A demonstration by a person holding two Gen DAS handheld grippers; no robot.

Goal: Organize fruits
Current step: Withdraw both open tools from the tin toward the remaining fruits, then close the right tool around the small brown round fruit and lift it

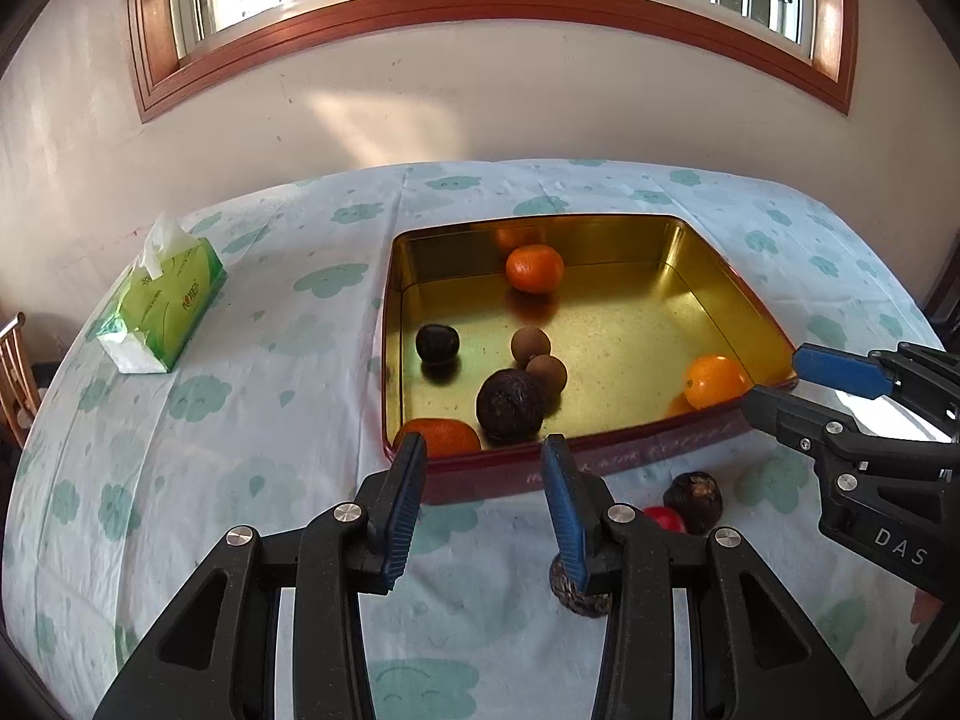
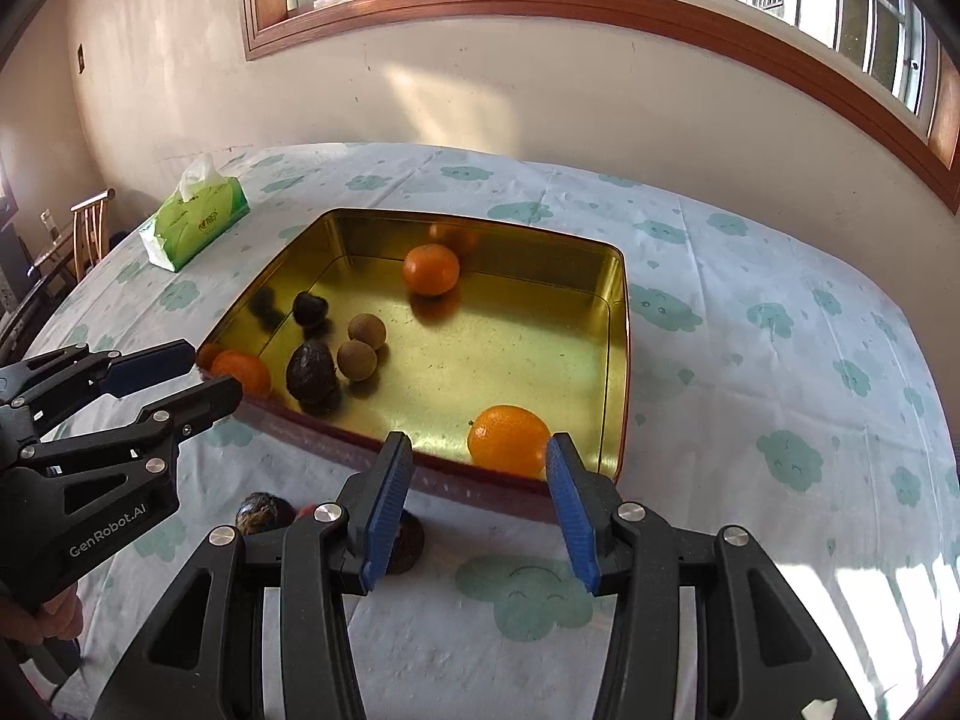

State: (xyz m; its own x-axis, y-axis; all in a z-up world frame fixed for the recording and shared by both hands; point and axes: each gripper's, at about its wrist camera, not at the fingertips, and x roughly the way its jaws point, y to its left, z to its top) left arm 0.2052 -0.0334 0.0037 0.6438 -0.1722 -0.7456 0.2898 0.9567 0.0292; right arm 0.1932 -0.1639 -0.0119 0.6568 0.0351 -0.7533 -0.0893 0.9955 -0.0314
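Observation:
A gold tin tray (image 1: pixel 708 276) (image 2: pixel 540 252) holds three oranges (image 1: pixel 534 267) (image 2: pixel 509 438), a dark avocado (image 1: pixel 510 405) (image 2: pixel 310 371), two brown longans (image 1: pixel 530 344) (image 2: pixel 366 330) and a dark plum (image 1: pixel 437 343) (image 2: pixel 310 307). On the cloth in front of the tray lie two dark rough fruits (image 1: pixel 693 501) (image 2: pixel 259 513) and a red fruit (image 1: pixel 665 518). My left gripper (image 1: pixel 485 468) is open and empty over the tray's near left corner. My right gripper (image 2: pixel 480 462) is open and empty at the tray's near right edge.
A green tissue box (image 1: pixel 165 306) (image 2: pixel 198 219) stands on the cloud-print tablecloth (image 2: pixel 780 360) to the left of the tray. A wooden chair (image 2: pixel 90 228) is beyond the table's left edge. A wall with a window is behind.

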